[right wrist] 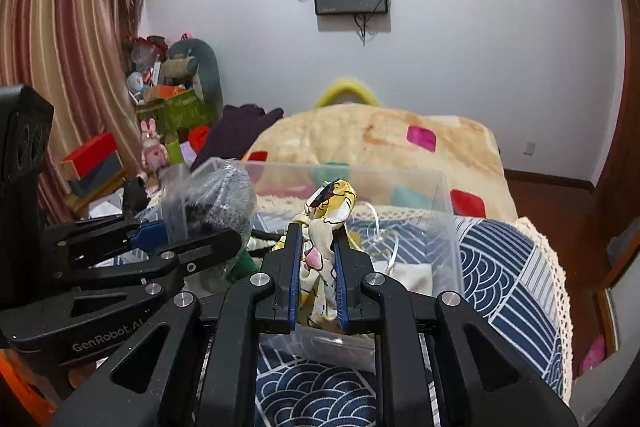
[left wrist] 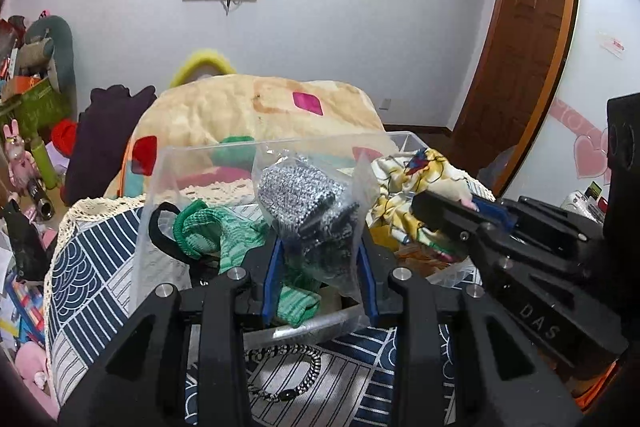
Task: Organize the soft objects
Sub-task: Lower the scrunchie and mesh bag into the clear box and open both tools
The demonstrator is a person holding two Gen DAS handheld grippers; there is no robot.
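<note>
My left gripper [left wrist: 320, 247] is shut on a clear plastic bag holding a grey knit item [left wrist: 308, 203], held over the clear plastic bin [left wrist: 160, 187]. A green knit cloth [left wrist: 216, 235] and a black strap [left wrist: 160, 227] lie inside the bin. My right gripper [right wrist: 316, 251] is shut on a yellow patterned cloth [right wrist: 332, 207], held upright above the bin [right wrist: 444, 227]. The right gripper also shows in the left wrist view [left wrist: 452, 211] with the yellow cloth [left wrist: 404, 203]. The left gripper and its bag [right wrist: 216, 195] show at the left of the right wrist view.
The bin stands on a blue-and-white patterned cloth [left wrist: 92, 267] with a lace edge. A metal chain bracelet [left wrist: 292, 367] lies on it in front of the bin. A beige blanket [right wrist: 380, 139] is piled behind. Toys and boxes [right wrist: 168, 99] crowd the left; a door [left wrist: 520, 47] is right.
</note>
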